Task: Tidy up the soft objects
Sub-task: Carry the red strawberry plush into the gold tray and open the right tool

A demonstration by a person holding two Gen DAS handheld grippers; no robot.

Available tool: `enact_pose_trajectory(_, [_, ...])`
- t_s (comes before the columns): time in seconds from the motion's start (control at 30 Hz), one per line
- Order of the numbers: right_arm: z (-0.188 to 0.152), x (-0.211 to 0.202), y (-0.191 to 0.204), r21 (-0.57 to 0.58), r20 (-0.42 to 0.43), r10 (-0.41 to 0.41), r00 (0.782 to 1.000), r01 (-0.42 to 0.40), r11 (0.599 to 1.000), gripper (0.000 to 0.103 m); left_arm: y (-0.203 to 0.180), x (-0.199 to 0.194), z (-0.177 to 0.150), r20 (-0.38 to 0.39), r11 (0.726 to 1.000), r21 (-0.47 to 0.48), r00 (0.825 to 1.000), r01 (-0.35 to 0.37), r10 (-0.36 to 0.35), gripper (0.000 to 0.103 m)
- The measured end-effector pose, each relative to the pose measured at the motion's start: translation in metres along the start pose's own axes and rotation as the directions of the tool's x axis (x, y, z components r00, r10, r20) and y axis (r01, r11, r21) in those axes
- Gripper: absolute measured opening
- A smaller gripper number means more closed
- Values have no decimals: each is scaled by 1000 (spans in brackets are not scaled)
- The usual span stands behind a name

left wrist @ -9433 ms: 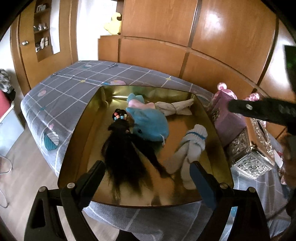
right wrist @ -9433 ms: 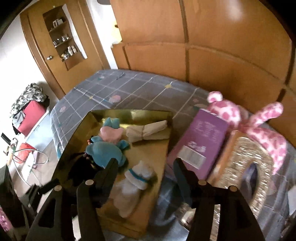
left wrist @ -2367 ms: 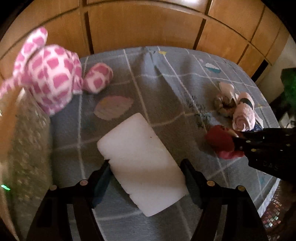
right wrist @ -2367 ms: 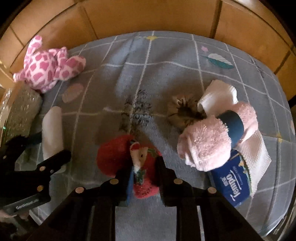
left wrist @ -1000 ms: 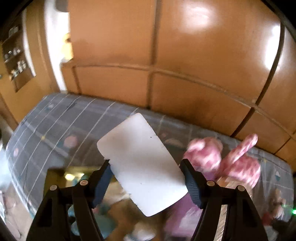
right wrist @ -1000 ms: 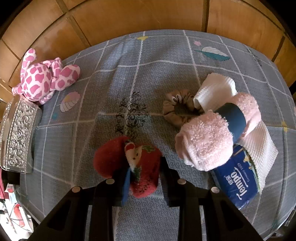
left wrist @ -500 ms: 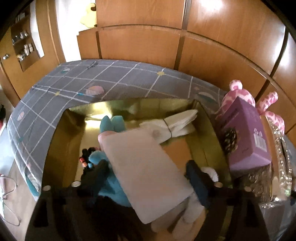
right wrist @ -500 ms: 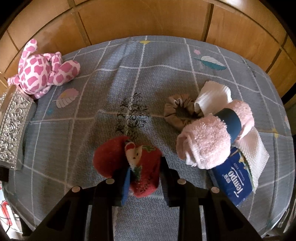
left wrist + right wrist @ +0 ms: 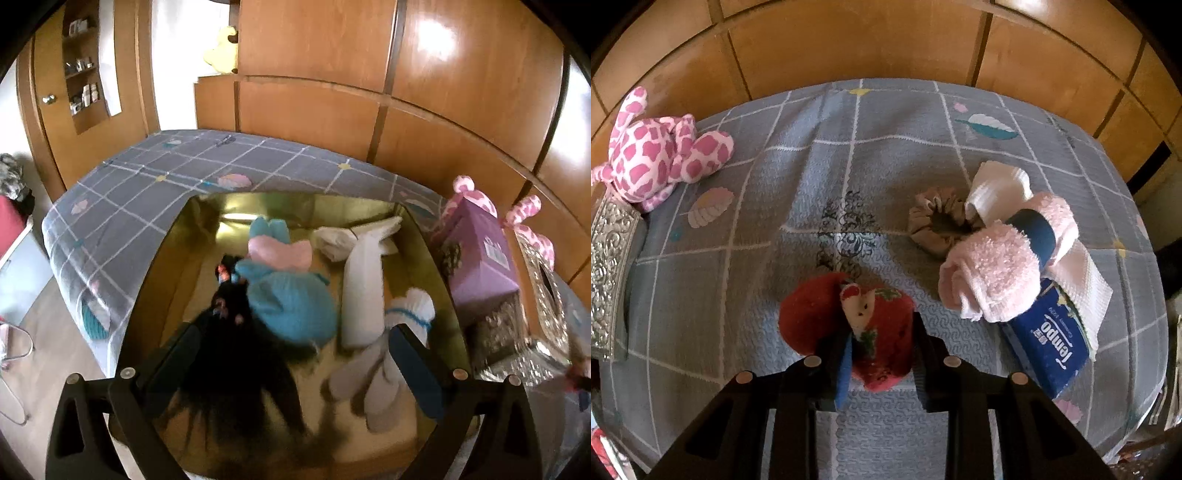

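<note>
While the left gripper (image 9: 295, 365), jaws just spread, hangs empty over the gold tray (image 9: 424, 236), the right gripper (image 9: 881, 350) pinches the red plush sock (image 9: 846, 314) shallowly and may drop it.

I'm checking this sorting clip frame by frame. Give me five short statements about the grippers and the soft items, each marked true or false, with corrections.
1. The right gripper is clamped on the red sock bundle. True.
2. The left gripper grips the white pad. False: its jaws have just been opening, and the pad lies loose in the gold box.
3. The blue plush lies in the gold box. True.
4. The pink towel roll is in the gold box. False: it rests on the grey bedspread.
5. The pink spotted plush is held. False: it lies untouched.
</note>
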State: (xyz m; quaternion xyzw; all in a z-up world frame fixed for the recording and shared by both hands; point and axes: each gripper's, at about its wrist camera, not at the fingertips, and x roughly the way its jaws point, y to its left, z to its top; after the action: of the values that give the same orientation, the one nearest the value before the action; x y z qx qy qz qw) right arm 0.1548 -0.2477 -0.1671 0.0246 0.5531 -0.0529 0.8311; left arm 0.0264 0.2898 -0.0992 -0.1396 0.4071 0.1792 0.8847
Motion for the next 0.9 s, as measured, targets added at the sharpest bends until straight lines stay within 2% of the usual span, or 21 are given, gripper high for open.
enact_pose_trajectory(0.17, [12, -10, 8, 34, 36, -16, 999, 15, 999, 25, 0, -10, -12, -6, 1000, 4, 1000, 20, -20, 103])
enact_pose_trajectory(0.3, [37, -16, 19, 84, 54, 2, 999, -7, 996, 25, -3, -17, -16, 2, 999, 18, 999, 34, -34, 103])
enact_pose_trajectory(0.43, [72, -28, 46, 76, 86, 24, 996, -30, 997, 25, -5, -22, -18, 3, 998, 31, 999, 48, -48, 103])
enact_pose_trajectory(0.67, [132, -66, 128, -28, 169, 88, 982, -85, 996, 25, -1, -26, -23, -4, 998, 36, 999, 46, -46, 103])
enact_pose_trajectory(0.77, [147, -80, 162, -78, 203, 113, 973, -99, 992, 25, 2, -28, -24, -5, 998, 38, 999, 42, -42, 103])
enact_pose_trajectory(0.9, [162, -104, 215, -139, 246, 186, 951, -156, 978, 25, 6, -33, -25, 4, 999, 34, 999, 32, -33, 103])
